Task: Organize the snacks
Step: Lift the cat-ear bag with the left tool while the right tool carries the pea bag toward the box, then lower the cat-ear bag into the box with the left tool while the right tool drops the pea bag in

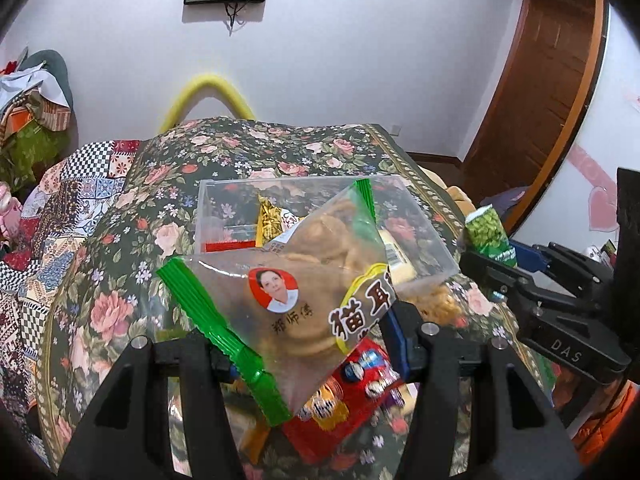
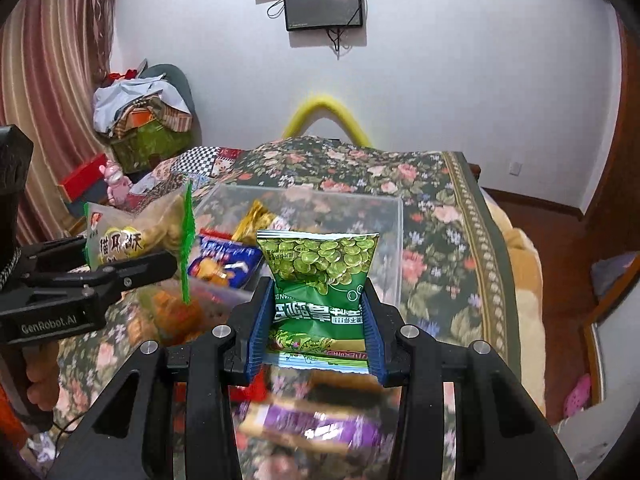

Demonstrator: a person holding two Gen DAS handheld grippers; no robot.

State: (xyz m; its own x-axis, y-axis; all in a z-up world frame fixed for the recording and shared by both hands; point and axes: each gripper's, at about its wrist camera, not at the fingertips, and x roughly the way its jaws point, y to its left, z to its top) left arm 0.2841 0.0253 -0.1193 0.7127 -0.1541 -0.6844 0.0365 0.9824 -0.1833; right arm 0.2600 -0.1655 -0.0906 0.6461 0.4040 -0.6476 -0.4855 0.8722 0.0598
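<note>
In the left wrist view my left gripper is shut on a clear cookie bag with green sealed edges, held tilted above the table. Behind it stands a clear plastic box with a gold packet and other snacks inside. My right gripper is shut on a green pea snack bag, upright between its blue pads, just before the box. Each gripper shows in the other view: the right gripper with the pea bag, the left gripper with the cookie bag.
A floral cloth covers the table. Loose snacks lie under the grippers: a red packet and a blurred purple packet. The table's right edge drops to a wooden floor. A yellow hoop rises behind the table.
</note>
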